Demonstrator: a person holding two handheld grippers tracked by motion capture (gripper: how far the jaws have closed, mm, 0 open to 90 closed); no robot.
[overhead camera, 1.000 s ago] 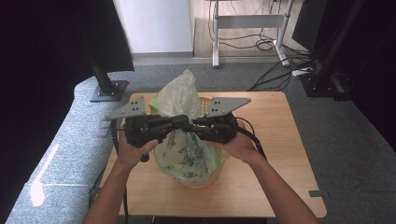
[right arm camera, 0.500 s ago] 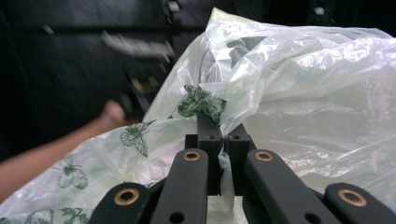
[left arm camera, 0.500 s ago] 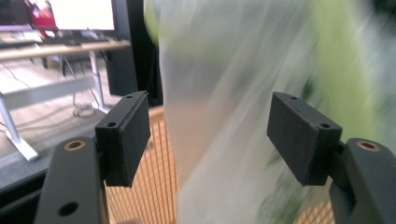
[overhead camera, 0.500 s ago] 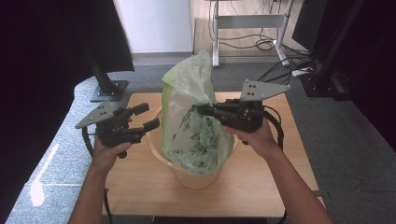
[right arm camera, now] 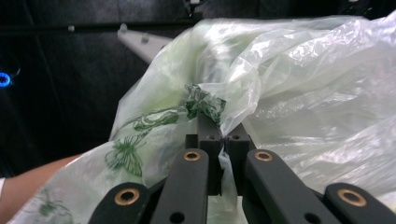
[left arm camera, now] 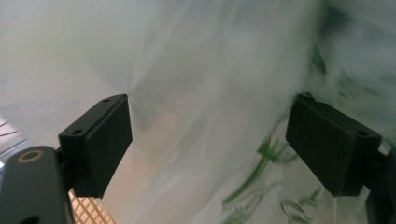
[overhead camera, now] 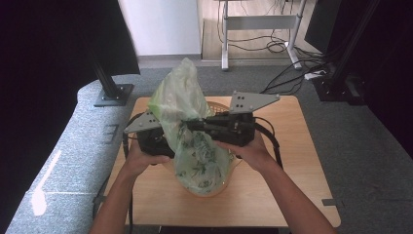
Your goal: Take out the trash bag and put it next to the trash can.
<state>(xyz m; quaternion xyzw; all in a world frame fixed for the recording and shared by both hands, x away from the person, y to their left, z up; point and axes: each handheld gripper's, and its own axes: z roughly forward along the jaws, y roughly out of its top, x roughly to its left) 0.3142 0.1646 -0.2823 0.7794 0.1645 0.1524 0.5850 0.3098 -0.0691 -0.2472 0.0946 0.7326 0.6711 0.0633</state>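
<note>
On the worktop: plastic bag (overhead camera: 195,146) standing in a basket (overhead camera: 221,108).
Worktop (overhead camera: 302,161): light wood.
Floor (overhead camera: 370,141): grey carpet.
Left tool (left arm camera: 210,140): jaws just opened, spread against the bag film.
Right tool (right arm camera: 223,140): clamped on the bag.

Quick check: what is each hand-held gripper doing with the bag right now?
Left hand-held gripper: open, jaws have just been opening, plastic bag film lies between them, unpinched.
Right hand-held gripper: closed, pinching a fold of the plastic bag.
</note>
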